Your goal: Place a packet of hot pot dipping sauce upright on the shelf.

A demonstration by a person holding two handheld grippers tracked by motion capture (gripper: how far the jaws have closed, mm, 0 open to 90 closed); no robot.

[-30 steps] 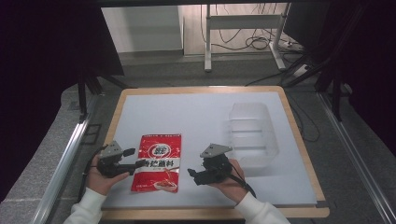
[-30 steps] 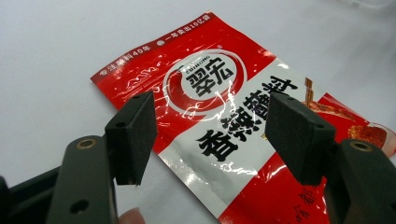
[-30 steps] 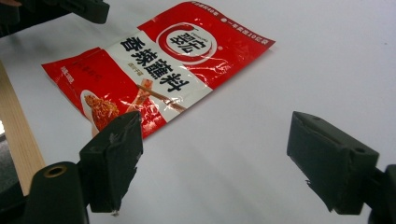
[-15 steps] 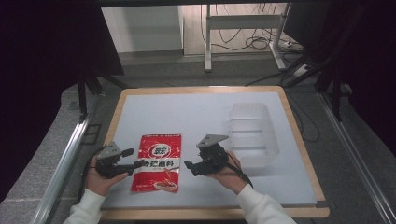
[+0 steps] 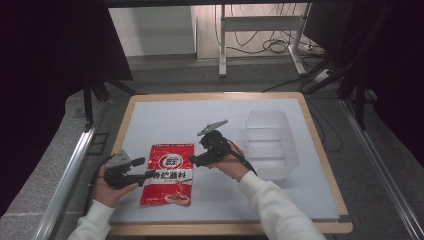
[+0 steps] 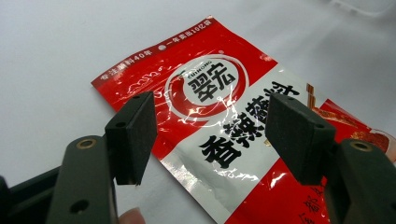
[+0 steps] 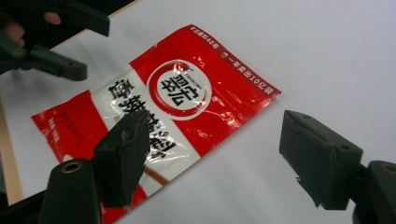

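One red packet (image 5: 168, 173), one clear tub (image 5: 268, 142), two claws

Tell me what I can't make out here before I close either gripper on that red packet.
- Red seasoning packet: its near end runs off the bottom edge of the left gripper view, behind the jaws.
- Left gripper: in the high view, too small to tell whether the fingertips touch the packet's edge.
- Right gripper: its height above the packet is unclear.
- Clear plastic container: contents can't be judged in the high view; walls are translucent.

Sachet (image 6: 233, 135) lower end: cut off by frame bottom, left gripper view.
Small print on sachet: unreadable from high view.
Clear tub (image 5: 270, 142) contents: cannot tell.
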